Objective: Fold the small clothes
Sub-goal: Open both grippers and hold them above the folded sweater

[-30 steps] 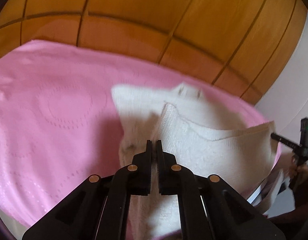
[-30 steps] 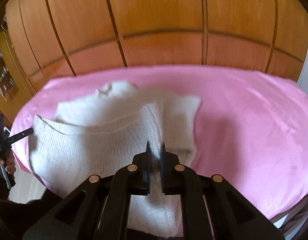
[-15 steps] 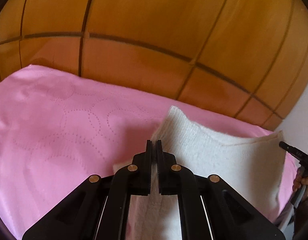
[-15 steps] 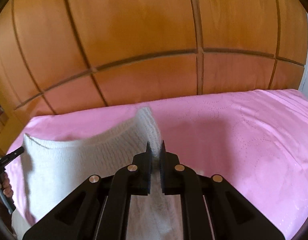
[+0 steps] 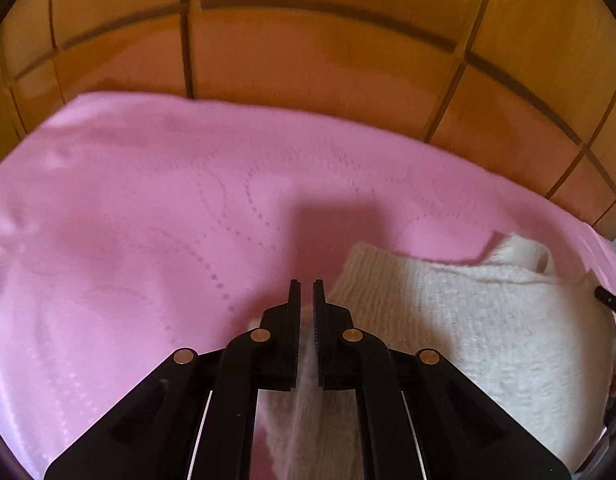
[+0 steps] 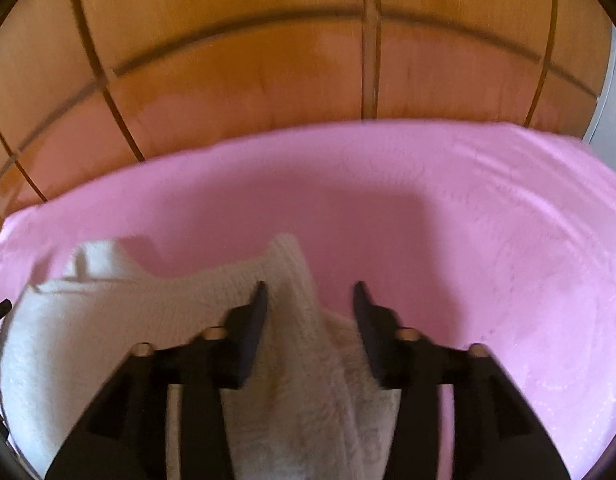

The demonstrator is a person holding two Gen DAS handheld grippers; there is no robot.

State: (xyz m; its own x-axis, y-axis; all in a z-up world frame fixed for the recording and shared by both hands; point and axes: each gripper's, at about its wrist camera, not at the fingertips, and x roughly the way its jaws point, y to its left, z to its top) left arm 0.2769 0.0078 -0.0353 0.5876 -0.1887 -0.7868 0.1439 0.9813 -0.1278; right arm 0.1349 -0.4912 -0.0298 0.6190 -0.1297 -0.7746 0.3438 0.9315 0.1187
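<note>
Far left: pink bedspread (image 5: 147,220) with faint dotted circles stitched in, spread flat beneath orange wooden panels (image 5: 308,60) crossed by dark grooves. Nearer the middle: left gripper (image 5: 306,292), jaws pressed together on a fold of the cream knitted sweater (image 5: 488,332), white fabric showing in the thin slit between the pads. Sweater lying doubled on the bedspread at its near right part, collar peeking out at the far edge. Further right: right gripper (image 6: 310,296), jaws just opened and standing apart, a ridge of sweater (image 6: 291,320) loose between them, touching neither pad firmly. Beyond: more pink cloth (image 6: 468,220), the same panelling (image 6: 267,60), pale wall at the far right.
</note>
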